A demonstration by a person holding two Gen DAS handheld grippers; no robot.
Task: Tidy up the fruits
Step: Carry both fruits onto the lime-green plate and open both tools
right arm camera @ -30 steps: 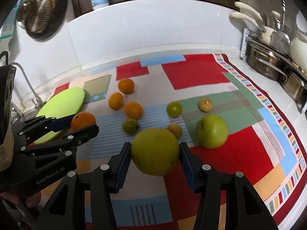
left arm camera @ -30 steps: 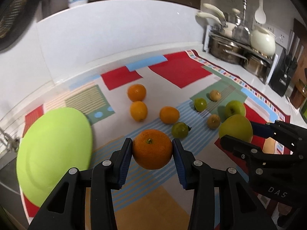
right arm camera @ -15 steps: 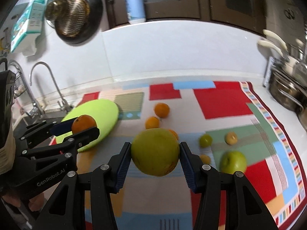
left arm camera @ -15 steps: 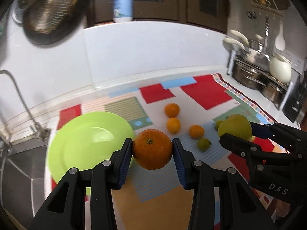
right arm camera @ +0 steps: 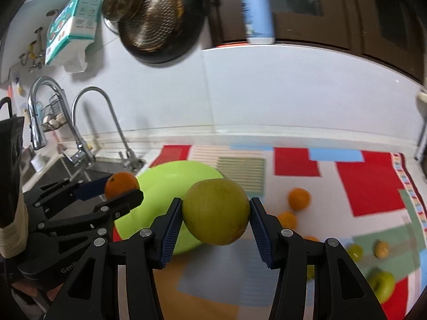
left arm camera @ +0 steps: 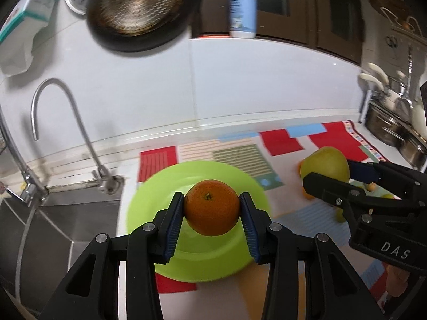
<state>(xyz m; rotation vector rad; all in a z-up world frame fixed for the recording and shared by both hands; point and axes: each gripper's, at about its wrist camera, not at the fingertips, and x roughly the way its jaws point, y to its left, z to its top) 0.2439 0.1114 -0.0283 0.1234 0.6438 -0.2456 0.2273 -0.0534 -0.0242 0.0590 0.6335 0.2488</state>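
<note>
Your left gripper pinches an orange between its blue pads, held in the air above the green plate. The plate lies on the patterned mat at the mat's left end, just beside the sink at the left edge of the worktop.

Your right gripper pinches a large yellow-green fruit, also off the surface, near the plate's right rim. In the left wrist view this gripper shows at the right with the fruit between its fingers; in the right wrist view the left gripper shows at the left with the orange over the plate.

Loose fruit lies on the mat toward its right half: two oranges near the middle, a small green fruit and a small yellowish one further right, and a green apple nearest the front edge. A faucet rises behind the sink, and a bottle stands on the ledge above the back wall.
</note>
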